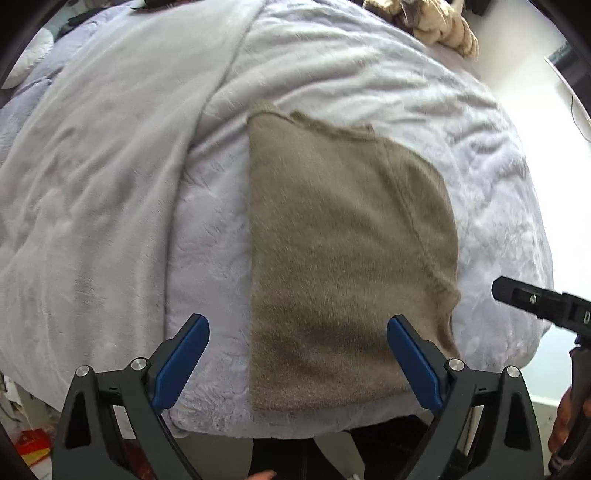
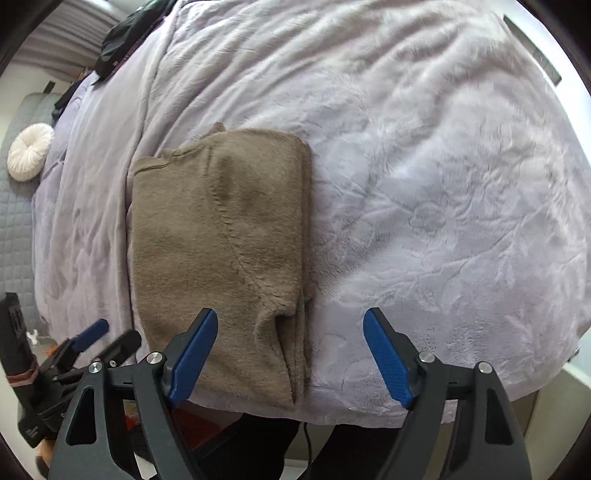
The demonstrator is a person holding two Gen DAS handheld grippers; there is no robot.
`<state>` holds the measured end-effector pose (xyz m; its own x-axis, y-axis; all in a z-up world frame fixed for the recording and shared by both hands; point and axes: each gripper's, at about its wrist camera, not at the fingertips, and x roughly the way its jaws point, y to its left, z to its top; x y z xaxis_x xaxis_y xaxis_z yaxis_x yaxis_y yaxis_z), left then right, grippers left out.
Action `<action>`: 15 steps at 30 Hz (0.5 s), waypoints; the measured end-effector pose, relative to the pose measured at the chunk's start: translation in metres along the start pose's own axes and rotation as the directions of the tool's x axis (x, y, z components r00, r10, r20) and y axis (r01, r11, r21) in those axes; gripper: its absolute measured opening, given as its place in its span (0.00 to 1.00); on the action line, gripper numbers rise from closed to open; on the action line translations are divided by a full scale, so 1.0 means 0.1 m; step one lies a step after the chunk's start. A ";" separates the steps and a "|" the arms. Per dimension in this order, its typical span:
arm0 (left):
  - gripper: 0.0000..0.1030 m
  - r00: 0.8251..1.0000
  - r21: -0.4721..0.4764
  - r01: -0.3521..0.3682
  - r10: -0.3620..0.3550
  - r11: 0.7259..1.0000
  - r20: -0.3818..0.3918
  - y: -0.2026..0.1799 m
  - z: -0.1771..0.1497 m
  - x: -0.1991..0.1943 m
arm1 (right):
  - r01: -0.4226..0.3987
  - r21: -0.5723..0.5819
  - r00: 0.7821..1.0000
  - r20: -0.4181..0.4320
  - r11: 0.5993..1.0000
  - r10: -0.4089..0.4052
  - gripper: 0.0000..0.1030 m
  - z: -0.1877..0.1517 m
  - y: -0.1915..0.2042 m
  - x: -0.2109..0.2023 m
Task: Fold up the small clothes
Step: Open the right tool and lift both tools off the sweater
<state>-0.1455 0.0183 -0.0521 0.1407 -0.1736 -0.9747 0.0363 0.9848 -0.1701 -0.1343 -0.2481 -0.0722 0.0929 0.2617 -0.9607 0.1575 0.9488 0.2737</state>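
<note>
A taupe fuzzy garment (image 1: 343,258) lies folded into a long rectangle on the lavender bedspread (image 1: 110,184), reaching to the near edge of the bed. It also shows in the right wrist view (image 2: 218,251), its folded edge on the right. My left gripper (image 1: 297,354) is open and empty, hovering above the garment's near end. My right gripper (image 2: 290,350) is open and empty over the garment's near right corner. The right gripper shows at the right edge of the left wrist view (image 1: 535,299); the left gripper shows at the lower left of the right wrist view (image 2: 99,343).
A beige bundle of cloth (image 1: 436,22) lies at the far corner of the bed. A round white cushion (image 2: 29,151) sits on a grey quilted surface to the left. Dark items (image 2: 125,33) lie at the far left of the bed. The floor lies beyond the near edge.
</note>
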 end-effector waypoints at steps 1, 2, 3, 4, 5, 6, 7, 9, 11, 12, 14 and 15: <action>0.98 1.000 -0.008 -0.009 0.009 1.000 -0.002 0.01 0.02 -0.02 | -0.001 -0.011 1.000 0.013 1.000 0.001 0.81 -0.02 0.04 -0.05; 0.99 1.000 -0.009 -0.022 0.022 1.000 -0.002 0.01 0.03 -0.03 | -0.001 -0.020 1.000 0.027 1.000 0.002 0.82 -0.02 0.08 -0.07; 0.99 0.999 -0.003 -0.035 0.035 0.999 -0.003 0.00 0.04 -0.04 | 0.004 -0.030 0.999 0.038 1.000 -0.003 0.89 -0.01 0.12 -0.08; 0.99 0.999 0.014 -0.055 0.055 0.998 0.002 -0.02 0.05 -0.07 | 0.023 -0.048 0.998 0.051 0.999 -0.021 1.00 -0.01 0.19 -0.10; 0.99 0.998 0.024 -0.067 0.067 0.997 0.009 -0.03 0.06 -0.08 | 0.029 -0.061 0.998 0.058 0.998 -0.025 1.00 -0.01 0.22 -0.12; 0.99 0.996 0.033 -0.084 0.083 0.996 0.018 -0.05 0.07 -0.11 | 0.035 -0.078 0.998 0.060 0.996 -0.031 1.00 -0.01 0.27 -0.14; 0.99 0.994 0.042 -0.110 0.109 0.993 0.031 -0.08 0.08 -0.14 | 0.041 -0.088 0.998 0.056 0.995 -0.036 1.00 0.01 0.30 -0.14; 0.99 0.990 0.042 -0.132 0.130 0.990 0.047 -0.09 0.09 -0.20 | 0.056 -0.091 0.998 0.044 0.994 -0.052 1.00 0.02 0.34 -0.16; 0.99 0.991 0.028 -0.123 0.121 0.992 0.062 -0.07 0.11 -0.27 | 0.082 -0.084 0.996 0.041 0.993 -0.079 1.00 0.02 0.37 -0.18; 0.99 0.993 0.017 -0.100 0.099 0.995 0.066 -0.06 0.12 -0.30 | 0.087 -0.078 0.995 0.045 0.993 -0.084 1.00 0.01 0.38 -0.19; 0.99 0.996 -0.001 -0.074 0.074 0.997 0.054 -0.03 0.15 -0.34 | 0.092 -0.075 0.995 0.050 0.993 -0.089 1.00 -0.02 0.38 -0.25; 0.99 0.995 -0.001 -0.083 0.083 0.997 0.048 -0.04 0.15 -0.36 | 0.099 -0.075 0.994 0.051 0.992 -0.096 1.00 -0.02 0.39 -0.27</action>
<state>-0.1359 0.0206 -0.0142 0.1906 -0.0916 -0.9774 0.0234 0.9958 -0.0887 -0.1324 -0.2182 -0.0357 0.1273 0.1604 -0.9788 0.0921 0.9807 0.1727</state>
